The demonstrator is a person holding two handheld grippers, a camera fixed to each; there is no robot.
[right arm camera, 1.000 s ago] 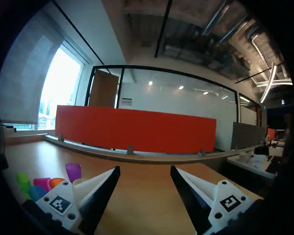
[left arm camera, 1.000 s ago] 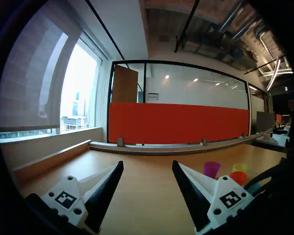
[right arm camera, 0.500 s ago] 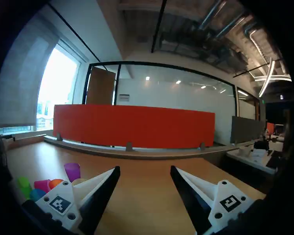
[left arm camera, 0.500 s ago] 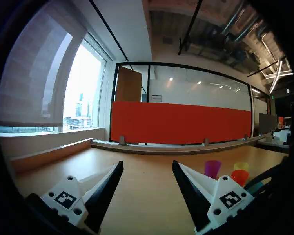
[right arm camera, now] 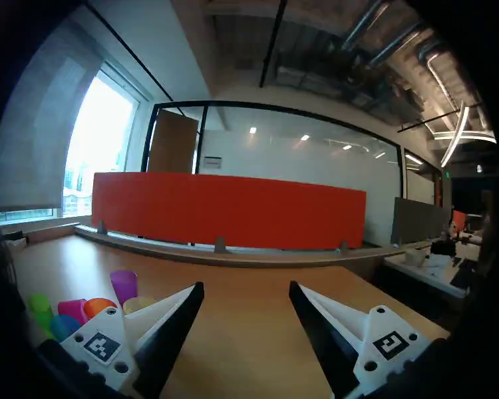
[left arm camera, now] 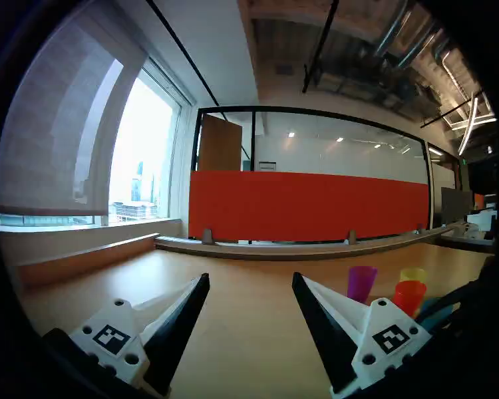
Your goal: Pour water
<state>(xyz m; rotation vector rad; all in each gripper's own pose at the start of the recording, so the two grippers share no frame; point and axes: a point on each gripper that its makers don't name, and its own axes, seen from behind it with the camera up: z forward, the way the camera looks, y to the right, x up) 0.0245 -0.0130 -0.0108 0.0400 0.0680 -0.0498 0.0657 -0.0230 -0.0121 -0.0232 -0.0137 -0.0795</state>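
Presently left claw (left arm camera: 250, 276) and right claw (right arm camera: 245, 284) gape wide, empty, over the counter (left arm camera: 249, 336); coloured cups (left arm camera: 361, 282) sit between them.

Wooden desk (left arm camera: 249, 319), bounded at its far edge by an upright orange partition panel (left arm camera: 309, 206) on small grey feet. Behind the panel stand a glass wall (left arm camera: 342, 149) and a wooden door (left arm camera: 219, 143), with a bright window (left arm camera: 140, 169) and part-lowered blind (left arm camera: 43, 153) to one side. Overhead are exposed pipes (right arm camera: 382, 40) and a strip light (right arm camera: 459, 133); a grey divider (right arm camera: 416, 229) stands past the desk's end.
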